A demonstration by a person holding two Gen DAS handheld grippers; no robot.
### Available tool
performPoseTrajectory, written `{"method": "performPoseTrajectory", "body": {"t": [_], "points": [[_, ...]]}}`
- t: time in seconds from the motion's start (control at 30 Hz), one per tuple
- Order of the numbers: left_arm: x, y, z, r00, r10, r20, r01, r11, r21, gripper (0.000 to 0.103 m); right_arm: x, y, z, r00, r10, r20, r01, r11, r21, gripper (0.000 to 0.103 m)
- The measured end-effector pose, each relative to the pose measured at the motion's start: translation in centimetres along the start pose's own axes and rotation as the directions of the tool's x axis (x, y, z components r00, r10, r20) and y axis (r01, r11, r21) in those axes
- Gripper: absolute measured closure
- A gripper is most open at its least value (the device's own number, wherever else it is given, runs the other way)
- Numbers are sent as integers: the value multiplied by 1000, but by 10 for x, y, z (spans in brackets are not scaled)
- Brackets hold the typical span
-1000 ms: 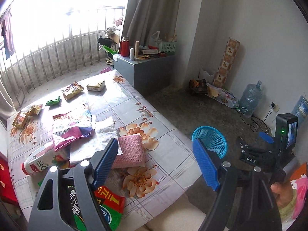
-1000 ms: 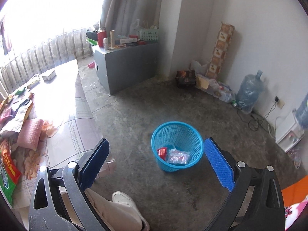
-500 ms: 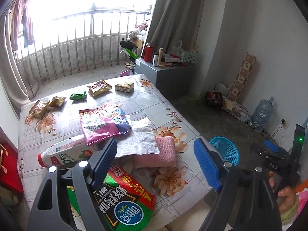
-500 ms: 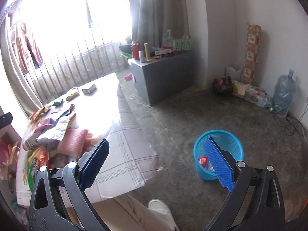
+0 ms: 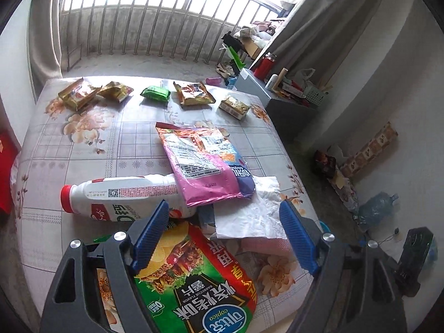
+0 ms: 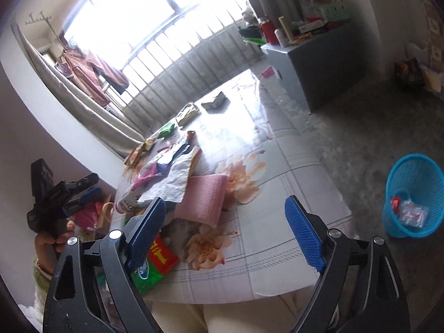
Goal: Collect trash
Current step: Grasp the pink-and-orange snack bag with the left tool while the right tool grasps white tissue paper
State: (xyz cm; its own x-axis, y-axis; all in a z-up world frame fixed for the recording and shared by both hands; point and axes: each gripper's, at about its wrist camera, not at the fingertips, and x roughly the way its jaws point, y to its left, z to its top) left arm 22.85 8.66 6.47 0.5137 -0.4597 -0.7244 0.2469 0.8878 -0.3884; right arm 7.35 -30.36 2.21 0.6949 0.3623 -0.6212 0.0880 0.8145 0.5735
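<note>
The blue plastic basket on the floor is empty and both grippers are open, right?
Not quite. The right wrist view shows the blue plastic mesh basket already holds a red wrapper and a clear plastic bag. The left gripper and right gripper are open.

The left wrist view looks down over the bed's (image 5: pixel 83 149) near edge toward the railing, close above. The right wrist view faces its near corner, lower. Both share the green chip bag (image 5: pixel 199 291) (image 6: pixel 151 266).

A chip bag (image 5: pixel 194 283) lies nearest on the table (image 5: pixel 83 152), bottle (image 5: pixel 119 197) behind it. Small wrappers (image 5: pixel 191 93) are ranged along the far edge. Basket (image 6: pixel 410 194) stands on the floor, right of the table.
</note>
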Motion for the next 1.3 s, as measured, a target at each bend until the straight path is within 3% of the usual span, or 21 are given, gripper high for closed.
{"method": "performPoseTrajectory", "body": {"t": [0.1,0.2,0.3,0.47,0.67,0.93,1.17,1.3], "points": [[23,23,24,997,-45,-64,37,992,-119,24,18,1,2,992,109,-61,-107,994,37,31],[45,37,50,993,-50,-102,31,984,-176,24,36,1,11,980,163,-117,-157,986,63,34],[77,52,71,982,-85,-171,44,972,-229,26,53,1,23,970,191,-148,-179,980,90,36],[123,77,92,968,-73,-241,-9,947,-321,32,71,-2,30,961,212,-179,-190,973,133,39],[163,108,91,944,-145,-296,-8,889,-459,43,80,-9,22,950,230,-212,-196,966,169,40],[162,119,84,940,-246,-238,89,847,-524,88,76,-15,10,951,212,-225,-174,969,176,40],[133,121,89,944,-314,-103,214,818,-533,100,70,-14,6,949,216,-229,-179,968,174,40],[105,118,96,934,-357,14,314,802,-508,101,73,-6,14,937,269,-222,-231,956,182,40]]}}
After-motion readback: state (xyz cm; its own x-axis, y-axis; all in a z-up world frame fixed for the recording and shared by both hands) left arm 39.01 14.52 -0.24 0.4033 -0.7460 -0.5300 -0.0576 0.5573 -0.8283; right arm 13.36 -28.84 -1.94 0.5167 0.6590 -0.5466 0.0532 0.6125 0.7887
